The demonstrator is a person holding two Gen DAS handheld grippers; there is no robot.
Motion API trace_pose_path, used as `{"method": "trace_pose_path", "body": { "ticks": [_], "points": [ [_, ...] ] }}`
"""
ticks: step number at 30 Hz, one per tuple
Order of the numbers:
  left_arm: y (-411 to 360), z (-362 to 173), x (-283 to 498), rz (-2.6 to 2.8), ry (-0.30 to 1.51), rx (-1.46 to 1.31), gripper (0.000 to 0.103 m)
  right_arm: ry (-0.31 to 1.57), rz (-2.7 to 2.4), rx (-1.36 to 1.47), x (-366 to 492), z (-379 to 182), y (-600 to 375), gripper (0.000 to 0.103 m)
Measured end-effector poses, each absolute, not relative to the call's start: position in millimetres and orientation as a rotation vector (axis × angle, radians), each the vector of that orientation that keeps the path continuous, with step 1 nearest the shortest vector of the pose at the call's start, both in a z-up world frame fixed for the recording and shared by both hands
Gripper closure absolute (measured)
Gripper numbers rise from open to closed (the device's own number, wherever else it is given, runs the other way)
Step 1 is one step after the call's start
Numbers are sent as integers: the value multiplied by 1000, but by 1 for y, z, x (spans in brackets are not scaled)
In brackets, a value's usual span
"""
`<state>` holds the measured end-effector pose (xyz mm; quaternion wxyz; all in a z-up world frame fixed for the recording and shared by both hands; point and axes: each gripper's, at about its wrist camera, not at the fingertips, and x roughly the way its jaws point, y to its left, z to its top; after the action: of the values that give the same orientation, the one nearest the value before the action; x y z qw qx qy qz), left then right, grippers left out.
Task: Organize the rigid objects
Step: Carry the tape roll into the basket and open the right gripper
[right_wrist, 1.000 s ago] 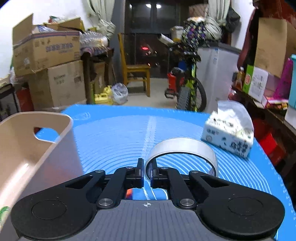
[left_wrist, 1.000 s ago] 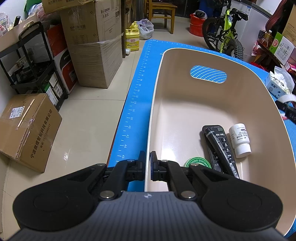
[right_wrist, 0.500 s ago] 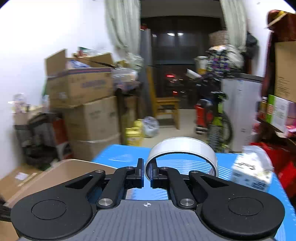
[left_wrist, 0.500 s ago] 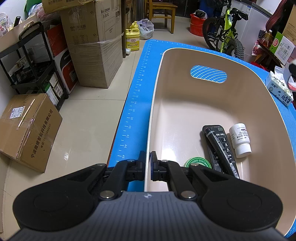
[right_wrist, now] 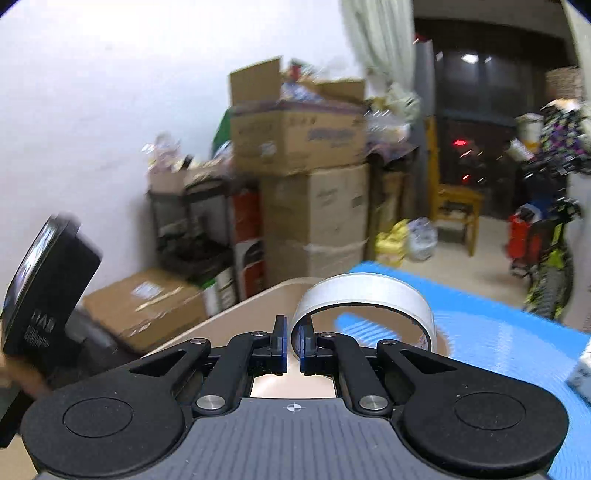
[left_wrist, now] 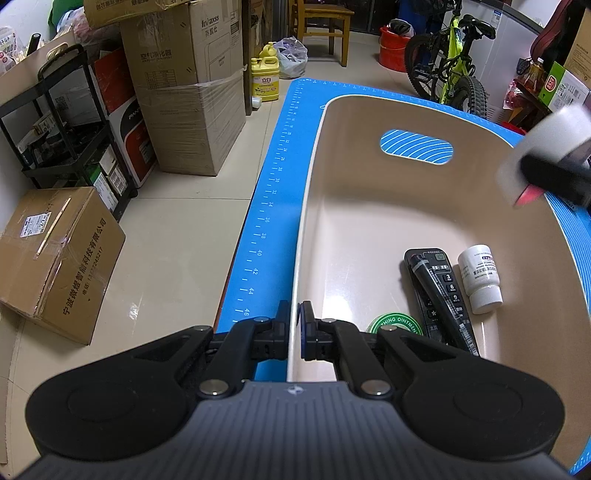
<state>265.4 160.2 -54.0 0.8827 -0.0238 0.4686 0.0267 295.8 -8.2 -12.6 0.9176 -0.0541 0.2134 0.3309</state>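
A beige bin [left_wrist: 369, 206] stands on the blue mat [left_wrist: 273, 192]. My left gripper [left_wrist: 294, 328] is shut on the bin's near left rim. In the bin lie a black remote [left_wrist: 439, 295], a white pill bottle [left_wrist: 479, 278] and a green ointment tin [left_wrist: 393, 324]. My right gripper [right_wrist: 291, 343] is shut on the wall of a white tape roll [right_wrist: 364, 295], held in the air over the bin's rim [right_wrist: 236, 314]. In the left wrist view the tape roll [left_wrist: 550, 144] shows blurred above the bin's right wall.
Cardboard boxes [left_wrist: 184, 92], a black shelf rack [left_wrist: 62, 122] and a box on the floor [left_wrist: 55, 254] stand left of the mat. A bicycle [left_wrist: 450, 70], a chair [left_wrist: 319, 22] and a tissue pack [right_wrist: 583, 365] are farther off.
My right gripper has risen and swung left with the tape roll, from over the mat to over the bin's rim. The left gripper has stayed still on the rim.
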Motion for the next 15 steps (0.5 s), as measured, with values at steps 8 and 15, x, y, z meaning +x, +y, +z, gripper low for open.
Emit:
{"method": "trace_pose_path", "body": {
  "ticks": [8, 15],
  "points": [
    [161, -54, 265, 56, 976, -51, 96, 595, 716, -148, 293, -40, 12, 84],
    [161, -54, 265, 57, 976, -56, 96, 619, 712, -76, 296, -49, -2, 59]
  ]
}}
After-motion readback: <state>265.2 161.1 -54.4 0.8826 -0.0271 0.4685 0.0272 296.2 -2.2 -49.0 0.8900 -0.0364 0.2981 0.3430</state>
